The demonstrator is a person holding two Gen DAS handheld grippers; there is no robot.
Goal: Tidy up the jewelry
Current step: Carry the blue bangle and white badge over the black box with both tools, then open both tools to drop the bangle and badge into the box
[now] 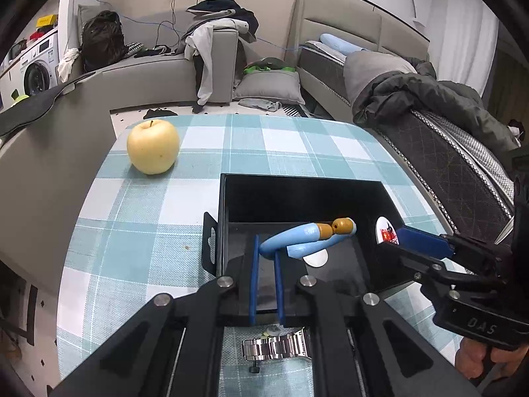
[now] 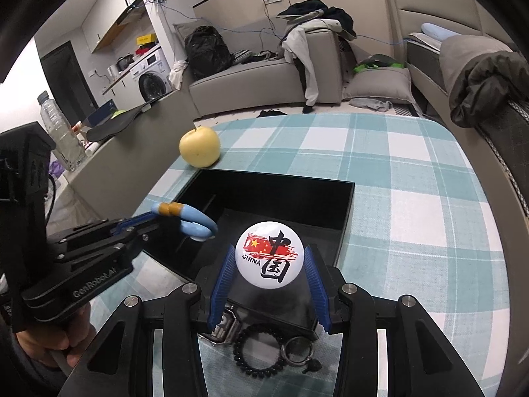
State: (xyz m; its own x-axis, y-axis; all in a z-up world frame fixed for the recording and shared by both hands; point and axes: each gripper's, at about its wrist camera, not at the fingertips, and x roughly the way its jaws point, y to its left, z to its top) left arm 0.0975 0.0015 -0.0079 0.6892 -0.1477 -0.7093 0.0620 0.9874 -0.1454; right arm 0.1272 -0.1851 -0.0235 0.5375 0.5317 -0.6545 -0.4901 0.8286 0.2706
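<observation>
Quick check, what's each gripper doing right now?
Left gripper: shut on the blue bracelet, over the black box.
Right gripper: shut on the round badge, over the same box.

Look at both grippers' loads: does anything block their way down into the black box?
Nothing visible does. The blue bracelet in the left gripper and the round badge in the right gripper both hang over the open black box, whose floor below looks bare.

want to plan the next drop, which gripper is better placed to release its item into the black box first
Left, marginally. The left gripper holds the blue bracelet over the black box interior; the right gripper holds its badge nearer the front wall.
</observation>
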